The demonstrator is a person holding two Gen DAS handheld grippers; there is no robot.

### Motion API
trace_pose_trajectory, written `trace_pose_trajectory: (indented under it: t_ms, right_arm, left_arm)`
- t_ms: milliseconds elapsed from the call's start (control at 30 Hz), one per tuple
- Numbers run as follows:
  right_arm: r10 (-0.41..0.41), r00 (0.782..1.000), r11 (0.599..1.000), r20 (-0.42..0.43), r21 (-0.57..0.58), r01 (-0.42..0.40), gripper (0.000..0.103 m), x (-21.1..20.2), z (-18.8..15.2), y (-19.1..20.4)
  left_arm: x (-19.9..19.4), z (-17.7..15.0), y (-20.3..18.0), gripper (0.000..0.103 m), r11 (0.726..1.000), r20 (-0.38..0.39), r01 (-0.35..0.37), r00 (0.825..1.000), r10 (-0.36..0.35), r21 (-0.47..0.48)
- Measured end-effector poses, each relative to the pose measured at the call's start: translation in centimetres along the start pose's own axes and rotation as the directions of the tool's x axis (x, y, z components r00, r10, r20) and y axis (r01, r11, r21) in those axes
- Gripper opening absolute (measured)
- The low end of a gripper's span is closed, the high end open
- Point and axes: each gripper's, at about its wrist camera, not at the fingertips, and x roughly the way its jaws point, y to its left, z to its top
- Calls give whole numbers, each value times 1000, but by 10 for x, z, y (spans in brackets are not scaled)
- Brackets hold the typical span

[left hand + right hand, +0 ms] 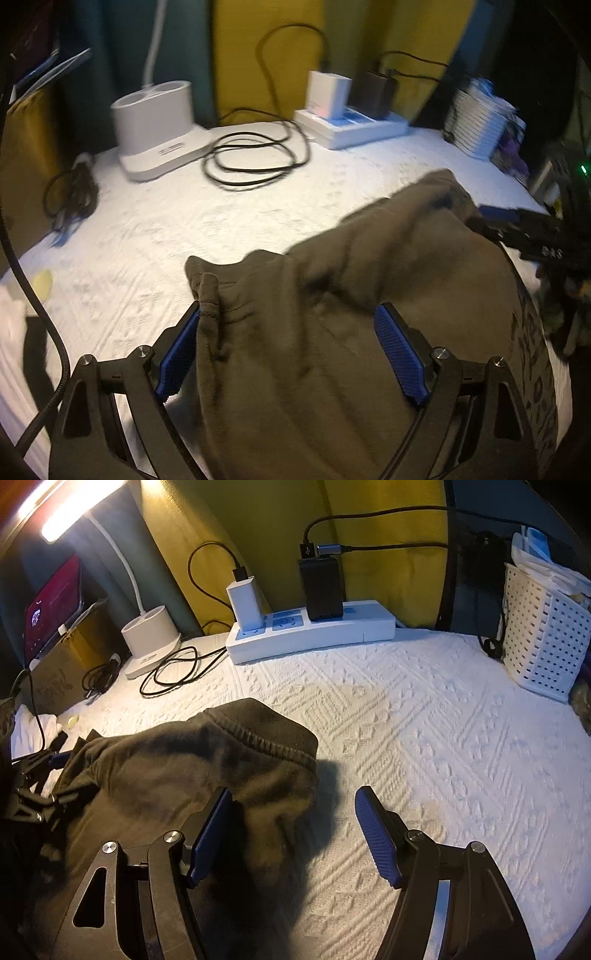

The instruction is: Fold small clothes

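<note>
1. While the olive-brown garment (332,332) lies bunched on the white textured bench cover (424,720), the left gripper (291,354) sits over it with its jaws spread wide; cloth lies between the blue pads (400,356), but they do not press on it.
2. Seen from the right wrist, the right gripper (295,834) has its jaws partly apart. One blue pad touches the garment's edge, the other stands over bare cover, and nothing is clamped.
3. Taking the white power strip (310,635) at the back edge as the landmark, the garment lies in front of it and to its left, with a stitched hem (266,738) facing the strip.
4. A white charger (245,602) and a black adapter (321,590) are plugged into the strip, each with a dark cable running up from it.
5. Left of the strip stands a white lamp base (151,638) with a curved neck; its lit head glows at the upper left corner.
6. A loose coil of black cable (173,672) lies on the cover between the lamp base and the strip.
7. Right of the strip, a white perforated basket (543,642) stands at the cover's edge, with white packets in it.
8. Behind the strip hang yellow fabric (369,554) and a darker teal curtain (110,55).
9. Far left of the strip, a screen (51,602) showing red leans above a brown box.
</note>
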Motion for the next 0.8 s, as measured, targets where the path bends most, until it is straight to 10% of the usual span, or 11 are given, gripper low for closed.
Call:
trace_pose_trajectory:
  t_ms: [300, 433, 800]
  right_arm:
    - [56, 998, 994, -18, -98, -58, 49, 12, 9, 26]
    - [73, 997, 988, -18, -136, -75, 26, 13, 9, 35]
    - [87, 996, 978, 30, -192, -80, 17, -13, 5, 53]
  left_arm:
    - [1, 1, -14, 43, 997, 18, 57, 998, -58, 53]
    - [1, 2, -19, 36, 996, 20, 63, 998, -65, 62]
    - [-25, 5, -29, 22, 997, 79, 50, 995, -55, 63]
